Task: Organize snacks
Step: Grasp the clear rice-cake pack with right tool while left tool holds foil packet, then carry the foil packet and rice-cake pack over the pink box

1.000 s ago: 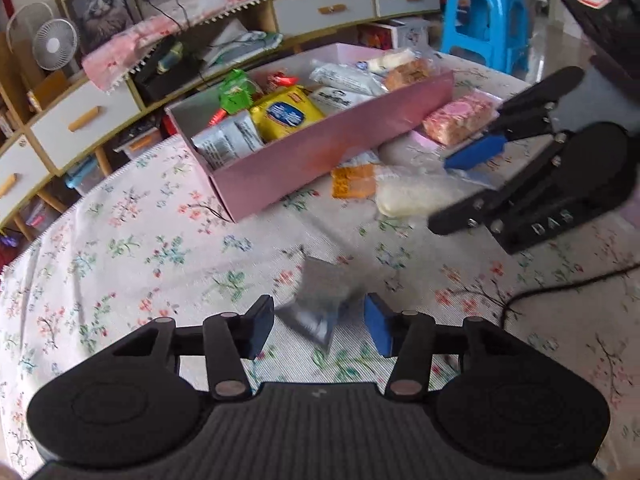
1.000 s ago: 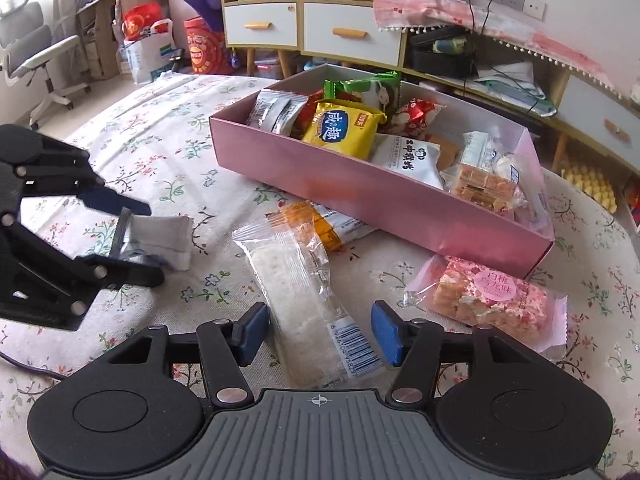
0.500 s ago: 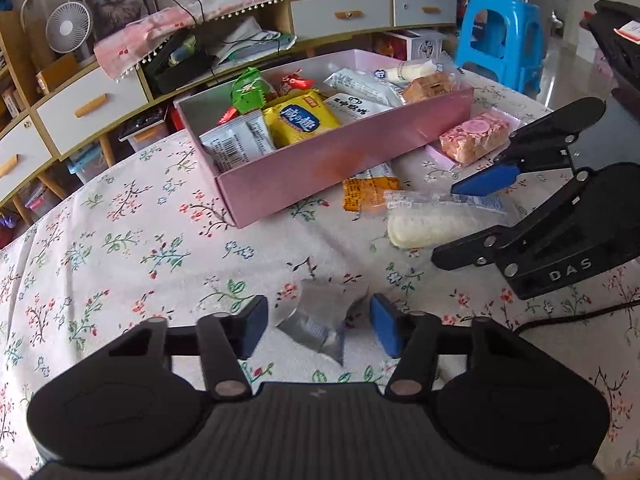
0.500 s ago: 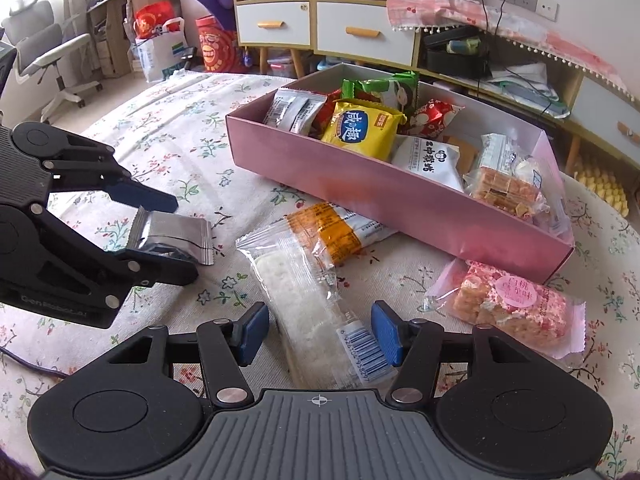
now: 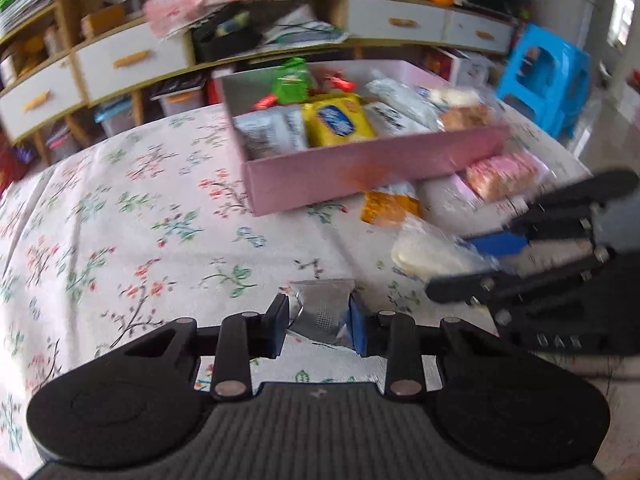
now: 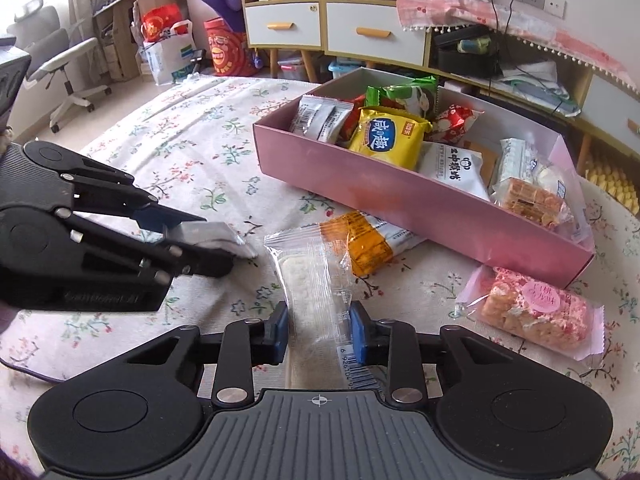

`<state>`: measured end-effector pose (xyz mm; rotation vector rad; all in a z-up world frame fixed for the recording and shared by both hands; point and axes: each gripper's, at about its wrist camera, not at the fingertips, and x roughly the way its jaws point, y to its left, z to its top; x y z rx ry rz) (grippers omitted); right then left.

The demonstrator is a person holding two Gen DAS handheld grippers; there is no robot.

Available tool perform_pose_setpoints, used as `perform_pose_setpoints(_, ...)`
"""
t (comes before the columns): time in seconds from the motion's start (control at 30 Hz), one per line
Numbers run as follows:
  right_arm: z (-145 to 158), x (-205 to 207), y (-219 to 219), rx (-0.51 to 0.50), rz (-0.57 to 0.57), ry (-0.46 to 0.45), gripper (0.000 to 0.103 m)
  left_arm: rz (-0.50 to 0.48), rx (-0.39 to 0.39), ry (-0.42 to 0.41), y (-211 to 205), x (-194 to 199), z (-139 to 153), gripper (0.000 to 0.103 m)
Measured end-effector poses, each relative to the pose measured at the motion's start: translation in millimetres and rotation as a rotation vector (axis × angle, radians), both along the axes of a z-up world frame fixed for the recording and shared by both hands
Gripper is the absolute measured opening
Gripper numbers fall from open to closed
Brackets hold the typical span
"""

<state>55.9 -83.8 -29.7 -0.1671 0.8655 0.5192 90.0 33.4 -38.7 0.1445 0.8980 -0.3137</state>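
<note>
Left hand-held gripper [image 5: 318, 322], angled down, pinches a silver packet [image 5: 322, 308]; right hand-held gripper [image 6: 318, 334] pinches a clear-wrapped cake [image 6: 310, 292].

Open tablecloth [image 6: 192, 148] lies left of the pink box [image 6: 420, 204]; loose packets [image 6: 364, 240] crowd its near side.

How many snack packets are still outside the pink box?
4: a silver packet in the left gripper, a clear white packet in the right gripper, an orange packet and a pink packet on the cloth beside the pink box.
</note>
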Motion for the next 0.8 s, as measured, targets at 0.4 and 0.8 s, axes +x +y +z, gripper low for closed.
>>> perform_pose_setpoints(0.4,22,5,-15,0.103,-0.113,0.035,0.03,0.145,-0.066,0.002,17,3,18,0.029)
perform_pose_setpoints(0.8,49,18,-26,0.228,-0.213,0.042,0.03,0.207,-0.148,-0.022,18,15,36,0.029)
